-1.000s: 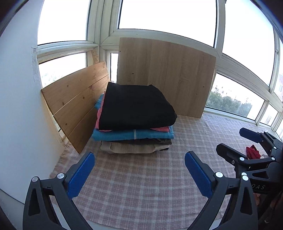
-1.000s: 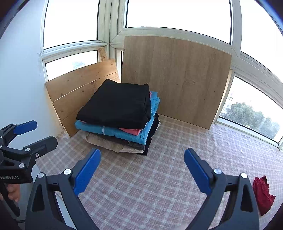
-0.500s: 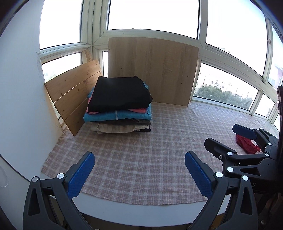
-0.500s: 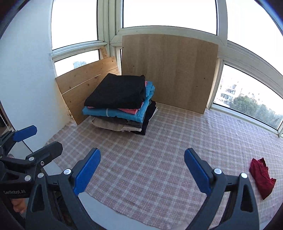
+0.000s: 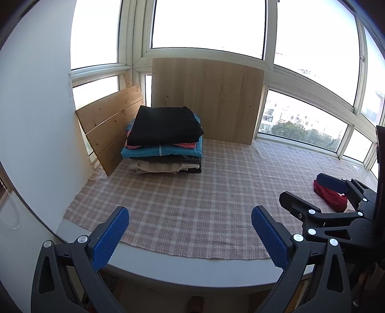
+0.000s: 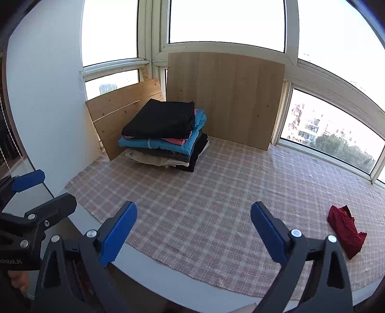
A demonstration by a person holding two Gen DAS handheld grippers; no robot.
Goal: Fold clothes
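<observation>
Both hand-held grippers, left (image 5: 187, 238) and right (image 6: 192, 233), gape wide, holding nothing.

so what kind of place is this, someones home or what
Probably a home, likely an enclosed balcony or bay-window nook high in an apartment block. Big windows wrap around a ledge covered with a checked cloth, a stack of folded clothes sits in the corner, and apartment buildings show outside.

A white wall (image 5: 31, 115) filled the left of the frame. Tall white-framed windows (image 5: 207, 24) curved across the top, bright with daylight; trees and buildings (image 5: 300, 125) showed at right. Two wooden boards (image 6: 226, 96) leaned against the window frames at centre. A checked pink cloth (image 5: 192, 204) covered the pale desk (image 5: 192, 272) below.
</observation>
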